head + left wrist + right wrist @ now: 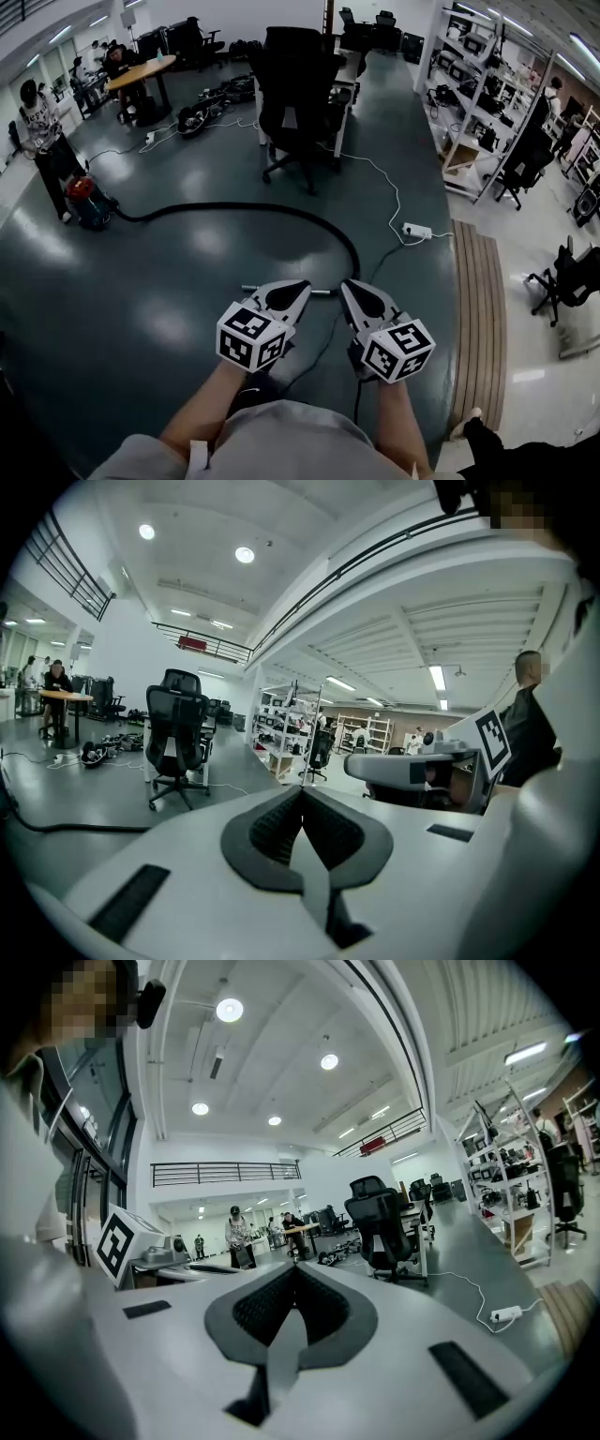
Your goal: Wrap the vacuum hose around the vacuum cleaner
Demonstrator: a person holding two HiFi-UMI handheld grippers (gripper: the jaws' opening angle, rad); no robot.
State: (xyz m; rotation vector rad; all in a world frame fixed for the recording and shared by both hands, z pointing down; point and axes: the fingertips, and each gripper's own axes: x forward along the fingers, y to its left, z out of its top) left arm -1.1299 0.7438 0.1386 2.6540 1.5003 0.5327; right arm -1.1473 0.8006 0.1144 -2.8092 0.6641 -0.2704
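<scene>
The red and teal vacuum cleaner (pixel 86 202) stands far off at the left, beside a standing person (pixel 42 127). Its black hose (pixel 281 211) arcs over the dark floor and curves down toward me. It ends at a metal tube (pixel 323 292) lying just beyond my jaw tips. My left gripper (pixel 303 285) and right gripper (pixel 346 285) are held side by side above the floor, both shut and empty. In the left gripper view the left gripper (pixel 302 793) has its pads together, and the hose (pixel 56 827) shows at the left. The right gripper (pixel 293 1272) is likewise closed.
A black office chair (pixel 300 94) and a desk stand ahead. A white power strip (pixel 417 231) with its cable lies on the floor to the right, next to wooden boards (pixel 480 319). Shelving (pixel 478 94) lines the right side. A round table (pixel 141 73) stands at the far left.
</scene>
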